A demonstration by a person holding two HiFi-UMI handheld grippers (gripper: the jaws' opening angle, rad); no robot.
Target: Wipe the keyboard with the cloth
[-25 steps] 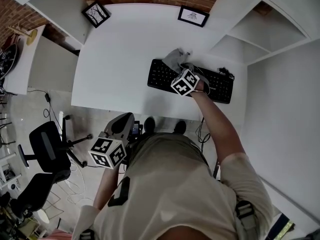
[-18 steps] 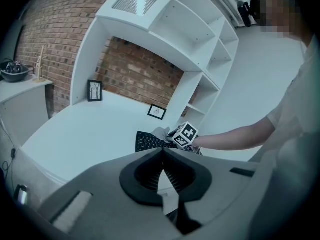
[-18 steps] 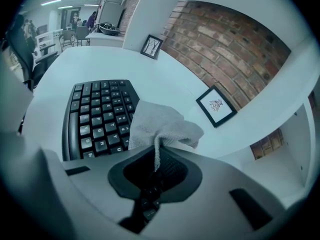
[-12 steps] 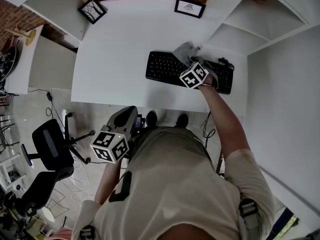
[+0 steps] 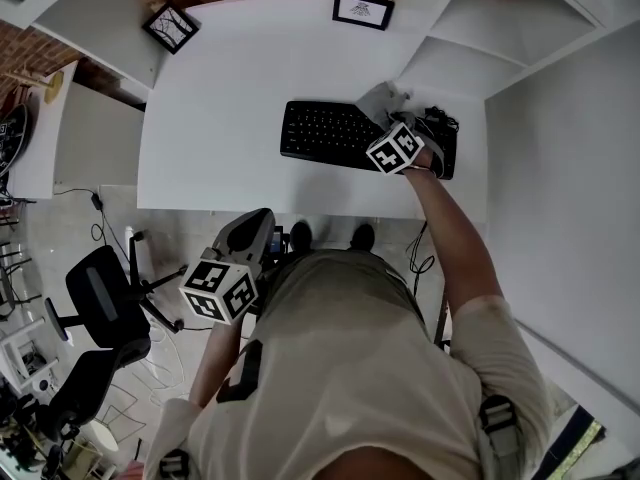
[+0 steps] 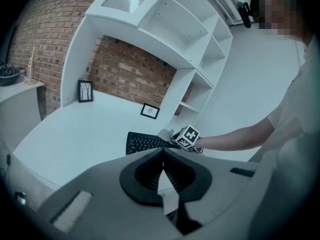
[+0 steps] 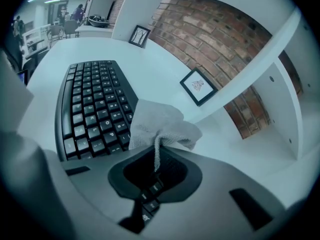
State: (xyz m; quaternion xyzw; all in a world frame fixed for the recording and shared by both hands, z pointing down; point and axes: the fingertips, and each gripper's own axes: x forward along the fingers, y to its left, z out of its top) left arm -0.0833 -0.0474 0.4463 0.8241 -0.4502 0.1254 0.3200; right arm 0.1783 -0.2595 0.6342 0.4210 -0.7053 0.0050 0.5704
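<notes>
Change: right gripper (image 5: 388, 118) w/ grey woven cloth (image 5: 376, 98) has slid from mid-keyboard toward its right end.
R claw: clenched on a cloth (image 7: 161, 123) corner; the rest is bunched on the keys.
L claw: left gripper (image 6: 162, 156) pinched closed, empty, lower left, off the desk.
Keyboard: black keyboard (image 5: 325, 133), upper centre on white desk (image 5: 230, 98).
Around: framed pics (image 5: 362, 9) at the desk's back edge; black office chair (image 5: 100, 293) at left.
Blocking: right gripper covers the keyboard's right part in head view.
</notes>
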